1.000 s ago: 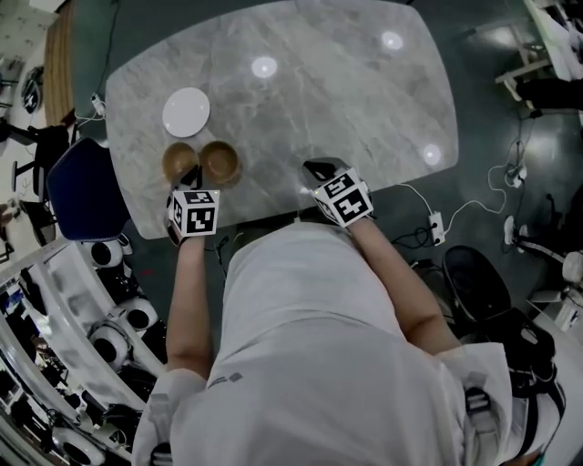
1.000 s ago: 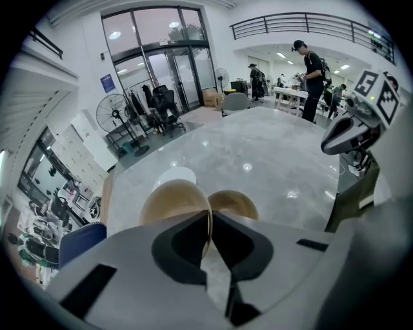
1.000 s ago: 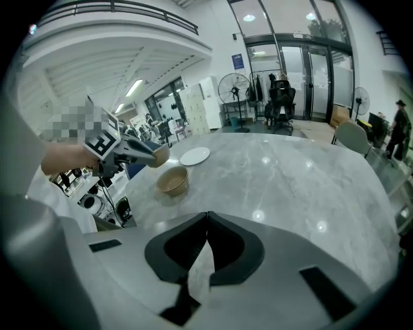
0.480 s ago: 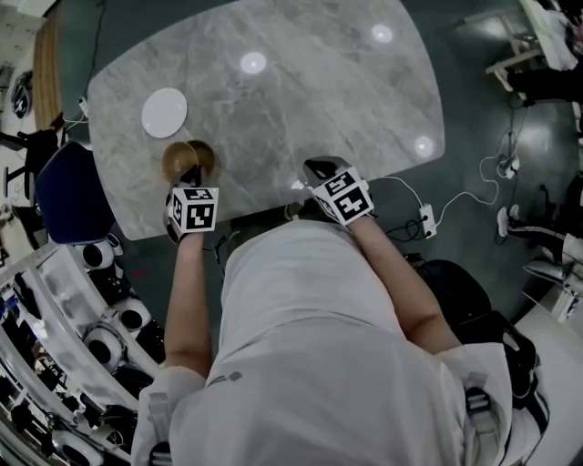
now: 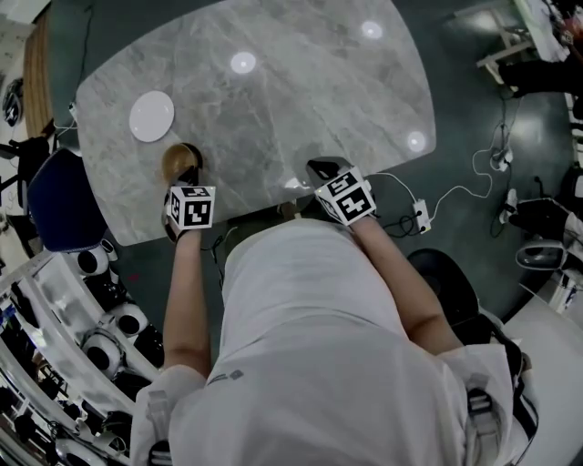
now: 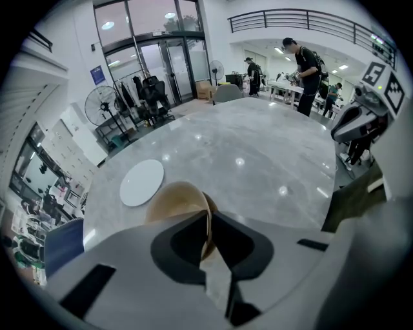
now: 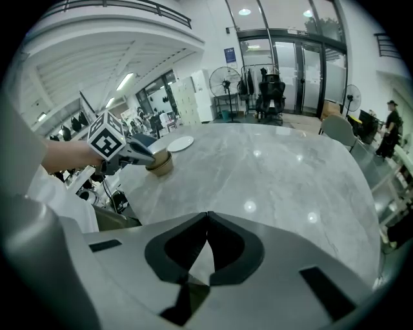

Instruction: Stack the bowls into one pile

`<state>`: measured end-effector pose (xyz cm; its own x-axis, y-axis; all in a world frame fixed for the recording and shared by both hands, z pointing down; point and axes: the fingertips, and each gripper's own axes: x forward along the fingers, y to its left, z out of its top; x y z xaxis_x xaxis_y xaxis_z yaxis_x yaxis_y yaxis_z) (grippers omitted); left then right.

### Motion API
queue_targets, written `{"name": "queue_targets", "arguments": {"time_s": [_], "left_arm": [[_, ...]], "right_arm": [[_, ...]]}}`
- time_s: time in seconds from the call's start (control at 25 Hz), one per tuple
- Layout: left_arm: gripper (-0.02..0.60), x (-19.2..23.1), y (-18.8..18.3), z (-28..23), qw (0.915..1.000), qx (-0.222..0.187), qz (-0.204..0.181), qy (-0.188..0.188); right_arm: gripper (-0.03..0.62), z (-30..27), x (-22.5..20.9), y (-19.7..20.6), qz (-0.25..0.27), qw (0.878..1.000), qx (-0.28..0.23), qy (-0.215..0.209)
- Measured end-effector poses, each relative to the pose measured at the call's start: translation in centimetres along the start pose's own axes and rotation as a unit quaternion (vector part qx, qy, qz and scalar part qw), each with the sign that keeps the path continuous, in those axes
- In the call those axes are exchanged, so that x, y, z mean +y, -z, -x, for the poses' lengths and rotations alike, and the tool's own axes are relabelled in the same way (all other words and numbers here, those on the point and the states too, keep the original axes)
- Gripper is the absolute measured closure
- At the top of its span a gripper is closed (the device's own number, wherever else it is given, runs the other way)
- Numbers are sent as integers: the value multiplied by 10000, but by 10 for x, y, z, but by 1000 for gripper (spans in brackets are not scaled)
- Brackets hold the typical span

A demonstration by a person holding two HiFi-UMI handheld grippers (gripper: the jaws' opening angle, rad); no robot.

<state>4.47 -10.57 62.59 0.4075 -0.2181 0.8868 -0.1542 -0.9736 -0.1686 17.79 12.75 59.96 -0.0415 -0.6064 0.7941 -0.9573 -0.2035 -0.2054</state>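
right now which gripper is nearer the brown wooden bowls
Left. The left gripper holds the brown wooden bowls by the rim, jaws just opening; the right gripper is well off to their right.

Looks like a robotics lab in an open hall. Shown by tall glass doors (image 6: 155,55), pedestal fans (image 6: 102,108), a railed mezzanine (image 6: 303,18), people at workbenches (image 6: 308,64), a power strip (image 5: 421,217) with cables on the floor, and white machines (image 5: 96,350) lined up beside the marble table (image 5: 301,109).
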Motion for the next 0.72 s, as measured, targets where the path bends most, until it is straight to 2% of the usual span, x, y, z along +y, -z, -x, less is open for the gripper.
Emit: {"name": "queue_targets", "arguments": {"time_s": [0.72], "left_arm": [[549,-14,3,-17,9996,65,66,273]], "right_arm": [[582,10,-9,14,-132,9997,133,138]]}}
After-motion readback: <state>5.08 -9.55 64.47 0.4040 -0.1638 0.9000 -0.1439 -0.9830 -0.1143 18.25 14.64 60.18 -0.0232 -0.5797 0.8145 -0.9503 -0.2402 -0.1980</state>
